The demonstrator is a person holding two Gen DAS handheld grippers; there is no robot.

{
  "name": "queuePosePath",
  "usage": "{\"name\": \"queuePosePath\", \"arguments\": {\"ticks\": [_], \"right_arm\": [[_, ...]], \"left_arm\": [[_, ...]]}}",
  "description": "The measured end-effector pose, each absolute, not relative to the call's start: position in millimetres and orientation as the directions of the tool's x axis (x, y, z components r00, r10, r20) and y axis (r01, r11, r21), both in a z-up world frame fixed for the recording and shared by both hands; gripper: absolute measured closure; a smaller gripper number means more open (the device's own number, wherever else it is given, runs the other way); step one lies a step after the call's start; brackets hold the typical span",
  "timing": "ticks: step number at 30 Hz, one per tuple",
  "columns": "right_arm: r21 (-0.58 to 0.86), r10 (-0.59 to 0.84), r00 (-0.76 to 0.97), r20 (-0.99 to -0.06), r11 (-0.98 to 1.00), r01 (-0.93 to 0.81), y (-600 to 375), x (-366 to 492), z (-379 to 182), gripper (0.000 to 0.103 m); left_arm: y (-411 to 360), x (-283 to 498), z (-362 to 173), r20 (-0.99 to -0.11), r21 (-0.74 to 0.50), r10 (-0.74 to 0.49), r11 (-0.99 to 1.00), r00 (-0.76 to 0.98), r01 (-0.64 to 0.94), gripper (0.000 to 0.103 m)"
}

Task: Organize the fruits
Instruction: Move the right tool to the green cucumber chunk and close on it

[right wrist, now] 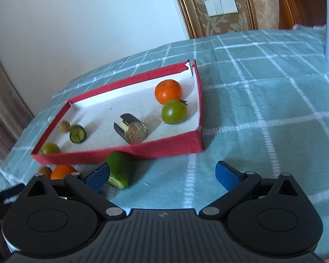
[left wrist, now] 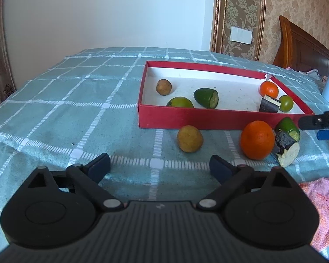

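- The right tool (left wrist: 318, 123) shows in the left wrist view only as a dark tip and a blue pad cut off at the right edge of the frame.
- In the right wrist view the lower left is blurred; an orange (right wrist: 62, 171) and a brown fruit (right wrist: 44, 172) there are half hidden behind the tool's linkage.
- The red box (left wrist: 175, 118) sits right of centre on the checked bedcover (left wrist: 54, 109); its far right corner is split open.
- Inside it lie a brown round fruit (left wrist: 163, 87), a green-yellow fruit (left wrist: 179, 102), a cut cucumber piece (left wrist: 206, 98), a small orange (left wrist: 268, 89), a green tomato (left wrist: 286, 103) and a dark eggplant piece (left wrist: 269, 104).
- In front of the box, on the cover, lie a yellowish round fruit (left wrist: 190, 138), a large orange (left wrist: 257, 143), another eggplant chunk (left wrist: 287, 150) touching it, and a cucumber piece (left wrist: 288, 126) behind that.
- The left tool (left wrist: 159, 167) stands wide apart with nothing between its pads, low in the frame, near the yellowish fruit.
- The right tool (right wrist: 162, 176) is also spread apart and empty; the cucumber piece (right wrist: 119, 168) lies just beside its left pad.
- A pink towel (left wrist: 324, 199) lies at lower right.
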State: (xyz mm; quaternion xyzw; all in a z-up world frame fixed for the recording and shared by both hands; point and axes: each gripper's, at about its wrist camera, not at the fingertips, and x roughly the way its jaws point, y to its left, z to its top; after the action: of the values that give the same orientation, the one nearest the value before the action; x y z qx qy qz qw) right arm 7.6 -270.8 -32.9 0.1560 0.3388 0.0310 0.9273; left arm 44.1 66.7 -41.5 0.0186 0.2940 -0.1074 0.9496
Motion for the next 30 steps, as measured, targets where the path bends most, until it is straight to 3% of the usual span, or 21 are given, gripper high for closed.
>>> {"name": "queuePosePath", "arguments": {"ticks": [17,20,25,30], "right_arm": [[0.183,0.064,0.775,-0.629,0.981,0.068,-223.4,12.3,-34.4,0.001],[0.164,0.053,0.785,-0.618,0.984,0.062,-222.0,7.3,-37.2,0.011],[0.196,0.13,0.785,-0.605,0.981,-0.011,-216.2,3.5,-33.9,0.046],[0.254,0.209,0.779,-0.591,0.965,-0.065,-220.0,2.2,-35.7,0.061]], "left_arm": [[71.6,43.4,-41.8,-0.558,-0.064,-0.22,0.973,0.8,0.223,0.0],[72.8,43.0,-41.8,-0.555,-0.072,-0.226,0.972,0.801,0.224,0.0],[73.0,42.6,-41.6,-0.555,-0.072,-0.226,0.972,0.801,0.224,0.0],[74.2,42.1,-41.6,-0.552,-0.08,-0.231,0.971,0.801,0.224,0.0]]}}
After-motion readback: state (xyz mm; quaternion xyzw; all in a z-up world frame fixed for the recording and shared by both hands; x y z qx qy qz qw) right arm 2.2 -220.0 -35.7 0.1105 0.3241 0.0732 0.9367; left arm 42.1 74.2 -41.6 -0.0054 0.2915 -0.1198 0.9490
